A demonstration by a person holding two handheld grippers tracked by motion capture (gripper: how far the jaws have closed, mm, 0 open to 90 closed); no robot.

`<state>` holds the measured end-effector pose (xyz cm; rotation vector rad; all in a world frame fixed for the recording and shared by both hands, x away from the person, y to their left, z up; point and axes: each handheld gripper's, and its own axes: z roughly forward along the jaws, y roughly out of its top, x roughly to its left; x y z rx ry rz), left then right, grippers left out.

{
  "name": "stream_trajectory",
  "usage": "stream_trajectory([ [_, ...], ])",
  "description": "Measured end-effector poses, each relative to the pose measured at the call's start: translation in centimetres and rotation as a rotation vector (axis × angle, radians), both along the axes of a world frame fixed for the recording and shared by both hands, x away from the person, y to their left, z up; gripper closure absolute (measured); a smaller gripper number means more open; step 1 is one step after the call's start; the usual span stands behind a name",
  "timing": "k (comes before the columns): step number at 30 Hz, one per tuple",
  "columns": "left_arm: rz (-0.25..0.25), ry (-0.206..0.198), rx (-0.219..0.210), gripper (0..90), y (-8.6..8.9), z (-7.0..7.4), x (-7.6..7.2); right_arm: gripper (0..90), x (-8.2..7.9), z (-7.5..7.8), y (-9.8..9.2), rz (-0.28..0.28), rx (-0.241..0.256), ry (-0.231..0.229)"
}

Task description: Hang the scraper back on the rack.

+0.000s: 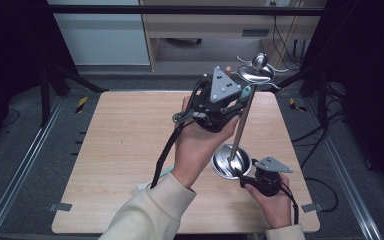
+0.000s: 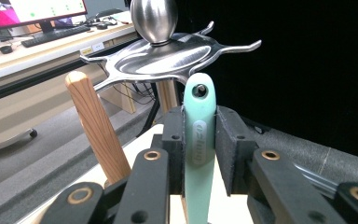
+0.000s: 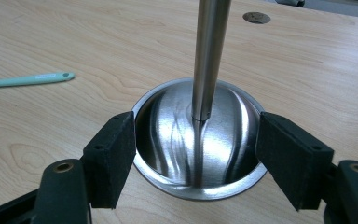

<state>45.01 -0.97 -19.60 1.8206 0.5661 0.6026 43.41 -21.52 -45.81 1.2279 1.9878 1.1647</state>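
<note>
Your left tongs (image 2: 199, 140) are clamped on the green utensil (image 2: 198, 140), raised level with the stand's hooks (image 2: 168, 58) for hanging. Your right tongs (image 3: 193, 154) sit open around the stand's base (image 3: 168, 154) on the counter (image 3: 74, 46), bracing it.

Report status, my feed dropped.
Left hand-held gripper shut on mint utensil handle, raised by rack hooks. Right hand-held gripper astride rack base. Wooden handle alongside.
</note>
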Motion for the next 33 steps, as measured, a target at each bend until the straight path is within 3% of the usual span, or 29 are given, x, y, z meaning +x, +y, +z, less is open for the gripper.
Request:
stream_trajectory([
  [16, 0.000, -0.008, -0.015, 71.4, -0.2, -0.4, 0.3, 29.1, 0.0, 0.0, 0.0, 0.001, -0.001, -0.002],
  [22, -0.007, -0.019, -0.019, 55.5, 0.1, -0.7, -0.4, 28.8, 0.0, 0.0, 0.0, -0.001, -0.002, -0.003],
  [26, -0.013, -0.026, 0.001, 46.6, 0.7, -1.2, -0.9, 28.8, 0.0, 0.1, -0.1, -0.005, -0.001, -0.006],
  [33, -0.029, 0.007, 0.018, 26.1, 2.6, -3.7, -1.3, 34.9, -0.2, 0.6, -0.2, -0.007, 0.014, -0.035],
])
